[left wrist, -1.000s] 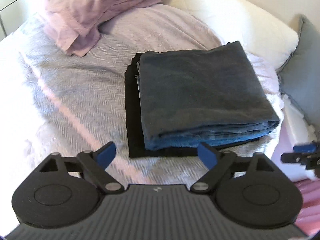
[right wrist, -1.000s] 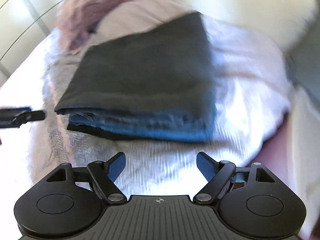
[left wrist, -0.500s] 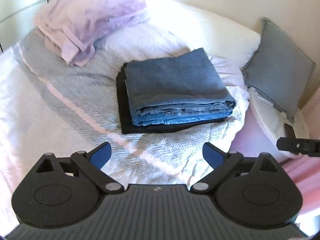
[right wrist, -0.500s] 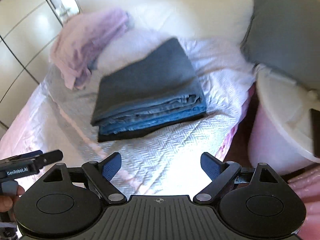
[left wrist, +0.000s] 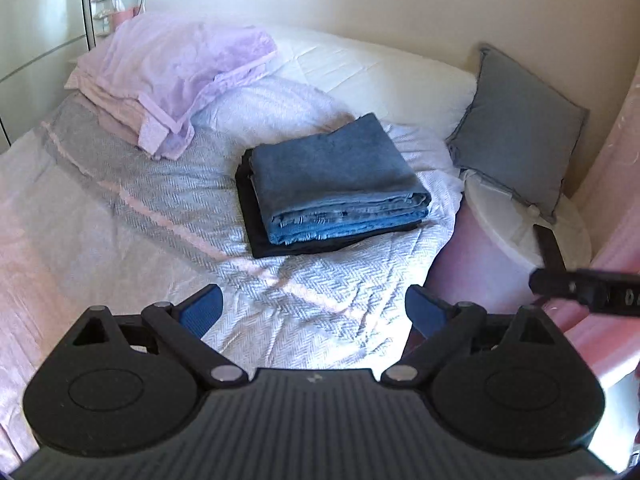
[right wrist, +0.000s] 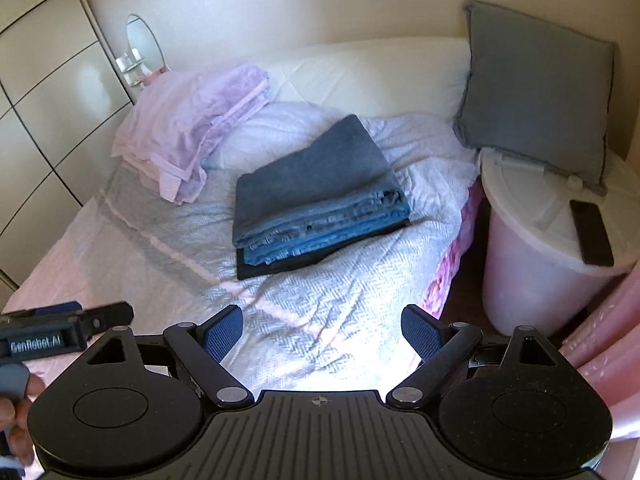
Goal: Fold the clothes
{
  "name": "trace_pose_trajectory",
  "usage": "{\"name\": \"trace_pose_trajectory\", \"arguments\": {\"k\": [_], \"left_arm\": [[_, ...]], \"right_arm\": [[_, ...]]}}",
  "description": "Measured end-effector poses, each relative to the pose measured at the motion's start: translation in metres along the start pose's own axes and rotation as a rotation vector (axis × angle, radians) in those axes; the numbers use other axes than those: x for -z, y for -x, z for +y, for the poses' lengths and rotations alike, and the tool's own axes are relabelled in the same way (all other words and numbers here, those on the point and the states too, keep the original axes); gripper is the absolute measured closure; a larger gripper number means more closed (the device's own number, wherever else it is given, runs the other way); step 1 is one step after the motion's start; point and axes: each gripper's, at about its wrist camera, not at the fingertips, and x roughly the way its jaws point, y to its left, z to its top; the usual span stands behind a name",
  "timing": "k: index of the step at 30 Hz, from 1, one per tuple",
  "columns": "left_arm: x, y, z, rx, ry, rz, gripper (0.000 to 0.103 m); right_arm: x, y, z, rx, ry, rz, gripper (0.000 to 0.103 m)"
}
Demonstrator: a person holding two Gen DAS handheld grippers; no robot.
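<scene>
Two folded garments are sitting stacked on the bed (left wrist: 120,216) — one blue folded jeans (left wrist: 336,184) lying on top, one black garment (left wrist: 256,232) showing beneath it. One lilac heap of cloth (left wrist: 180,80) is lying farther up the bed from the stack. One white pillow (left wrist: 380,76) is resting behind the stack, and one grey cushion (left wrist: 520,136) is leaning to its right. One white bin (right wrist: 536,240) is standing beside the bed — one dark phone (right wrist: 591,232) lying on its lid.
</scene>
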Motion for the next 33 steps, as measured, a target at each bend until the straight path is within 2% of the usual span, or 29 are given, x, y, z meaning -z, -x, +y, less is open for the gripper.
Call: {"name": "trace_pose_trajectory", "arguments": {"k": [3,10,15,19,26,33], "left_arm": [[-0.003,0.009,-0.005,-0.029,-0.011,-0.036,0.007],[-0.011,0.011,-0.022,-0.152,-0.021,-0.046,0.007],[-0.012,0.019,-0.027,-0.143,0.018,-0.112,0.007],[-0.015,0.015,-0.028,-0.113,0.061,-0.11,0.007],[-0.007,0.002,-0.037,-0.087,0.068,-0.074,0.008],[0.001,-0.013,-0.05,-0.106,0.044,-0.03,0.008]], "right_arm": [[-0.009,0.004,0.004,-0.006,0.039,-0.018,0.014],[-0.02,0.009,0.006,-0.01,0.109,-0.023,0.014],[-0.023,0.012,-0.001,0.024,0.128,-0.02,0.014],[-0.023,0.016,-0.001,0.067,0.184,-0.031,0.014],[-0.016,0.014,-0.003,0.079,0.232,-0.032,0.014],[-0.015,0.005,-0.007,0.069,0.254,-0.011,0.014]]}}
